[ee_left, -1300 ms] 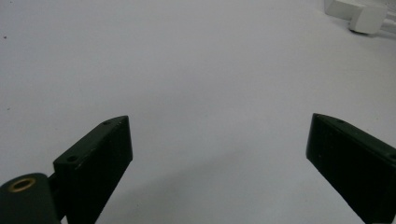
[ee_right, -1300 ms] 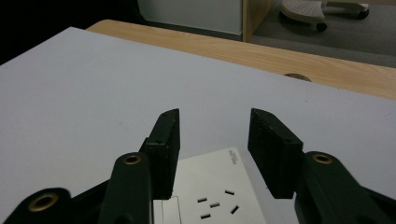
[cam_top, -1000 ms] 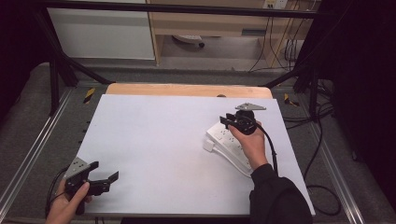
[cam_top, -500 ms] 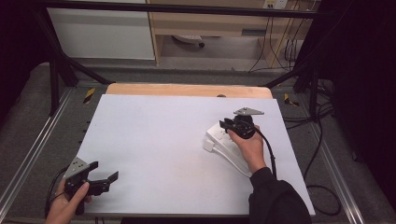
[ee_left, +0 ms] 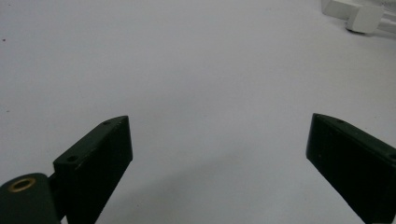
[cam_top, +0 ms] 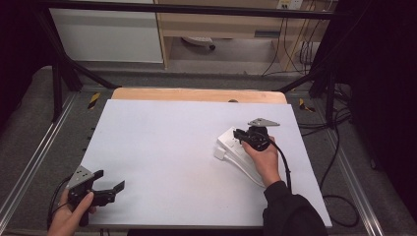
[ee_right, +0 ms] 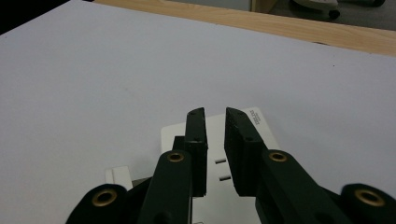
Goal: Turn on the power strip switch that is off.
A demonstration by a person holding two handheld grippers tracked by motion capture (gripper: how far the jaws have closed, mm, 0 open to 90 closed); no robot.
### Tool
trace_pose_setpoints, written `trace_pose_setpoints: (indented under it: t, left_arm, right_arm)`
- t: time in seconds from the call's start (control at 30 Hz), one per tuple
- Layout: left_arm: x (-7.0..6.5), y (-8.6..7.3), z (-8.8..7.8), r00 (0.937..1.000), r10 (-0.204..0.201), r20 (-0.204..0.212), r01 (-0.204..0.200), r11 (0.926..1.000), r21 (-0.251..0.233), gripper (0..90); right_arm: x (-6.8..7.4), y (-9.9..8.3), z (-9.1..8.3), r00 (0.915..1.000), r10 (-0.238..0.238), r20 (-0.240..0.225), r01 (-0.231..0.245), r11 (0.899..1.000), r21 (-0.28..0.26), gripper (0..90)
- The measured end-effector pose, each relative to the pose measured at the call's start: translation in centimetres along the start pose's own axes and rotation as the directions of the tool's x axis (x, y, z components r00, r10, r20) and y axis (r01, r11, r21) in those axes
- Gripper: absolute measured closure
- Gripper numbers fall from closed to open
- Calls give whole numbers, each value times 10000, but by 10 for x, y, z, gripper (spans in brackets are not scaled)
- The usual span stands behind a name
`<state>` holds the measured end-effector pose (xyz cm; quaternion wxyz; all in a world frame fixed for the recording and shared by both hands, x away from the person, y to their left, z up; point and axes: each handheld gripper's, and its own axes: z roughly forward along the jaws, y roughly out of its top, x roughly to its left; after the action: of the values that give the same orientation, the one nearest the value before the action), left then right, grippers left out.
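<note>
Power strip [cam_top: 235,147], white, lying flat at right of centre in the high view, on the white table sheet [cam_top: 167,147]. Long axis runs diagonally, from its socket end at upper left down toward the lower right, where it passes under the person's right hand [cam_top: 265,160]. A small white block, likely a plug [cam_top: 220,153], sits just beside the strip's left edge, touching or nearly so; cannot tell which.

Right gripper [cam_top: 239,134] sits directly over the strip's upper end, pointing toward the upper left of the frame, roughly along the strip's length. In the right gripper view the strip [ee_right: 259,122] lies straight ahead and below the jaws, with its socket slots [ee_right: 221,168] visible through the narrow gap between them. Jaws have just been closing and stand nearly together, a thin gap left. Nothing solid seen clamped between them; whether the pads press on a switch or raised part is not readable.

Left gripper [cam_top: 109,189] rests far off at lower left of the high view, well apart from the strip, jaws spread wide over bare sheet. In the left gripper view the strip [ee_left: 359,14] shows at the upper right corner.

Judgement: the right hand is much the nearer, and any next move on the strip falls to it.
</note>
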<state>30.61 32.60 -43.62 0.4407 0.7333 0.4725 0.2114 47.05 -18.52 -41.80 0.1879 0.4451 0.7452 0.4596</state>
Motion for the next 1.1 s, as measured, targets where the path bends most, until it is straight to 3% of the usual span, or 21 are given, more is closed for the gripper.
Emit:
trace_pose_setpoints:
  t: [1.1]
  left_arm:
    - [0,0,0,10000,-5,-6,5,10000,10,69]
  right_arm:
    - [9,-13,9,9997,-230,-62,232,9985,499,888]
